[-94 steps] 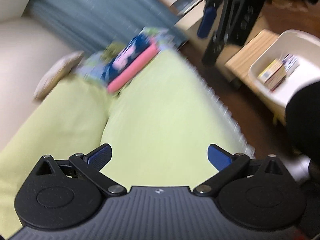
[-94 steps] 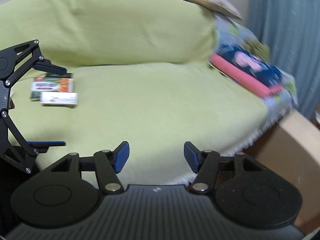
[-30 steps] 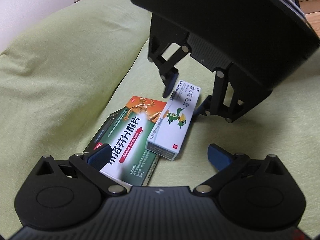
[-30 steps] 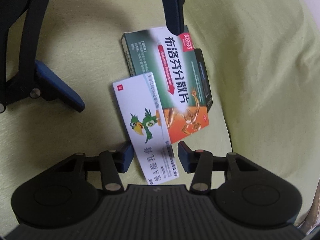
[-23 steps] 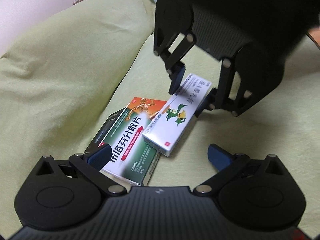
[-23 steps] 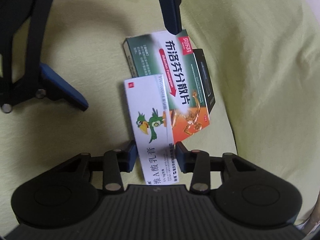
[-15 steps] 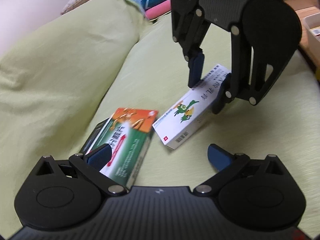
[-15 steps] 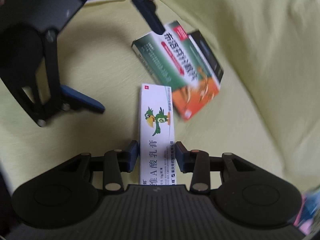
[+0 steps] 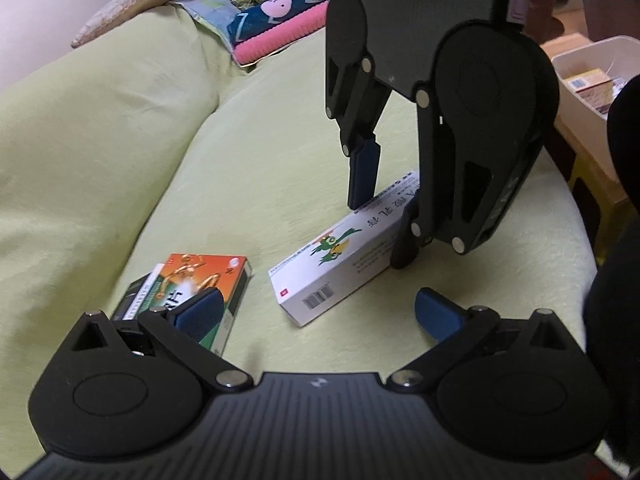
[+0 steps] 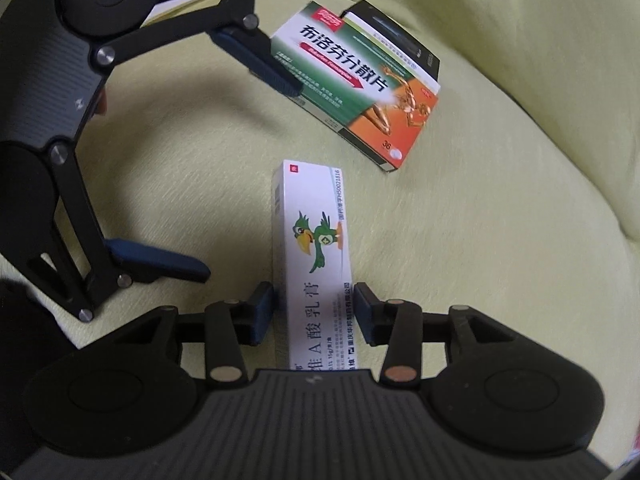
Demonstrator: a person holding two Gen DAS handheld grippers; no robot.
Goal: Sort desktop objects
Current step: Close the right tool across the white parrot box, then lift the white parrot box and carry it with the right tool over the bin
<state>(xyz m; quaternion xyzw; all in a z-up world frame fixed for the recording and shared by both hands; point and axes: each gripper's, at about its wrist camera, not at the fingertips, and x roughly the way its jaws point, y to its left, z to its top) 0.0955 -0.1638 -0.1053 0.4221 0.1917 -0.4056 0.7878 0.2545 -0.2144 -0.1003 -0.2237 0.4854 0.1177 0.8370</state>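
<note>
White parrot box (image 10: 316, 240) "A酸乳膏", "15g", green-orange box (image 10: 360, 80) "布洛芬分散片", perhaps "36"

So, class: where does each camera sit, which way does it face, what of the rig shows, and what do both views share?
Left wrist: on the left gripper, facing forward and down over the green sofa; its own open jaws below, right gripper ahead.
Right wrist: on the right gripper, facing steeply down; its jaws, just opened slightly, flank the white parrot box.
Shared: that box, the green-orange box, the sofa.
</note>
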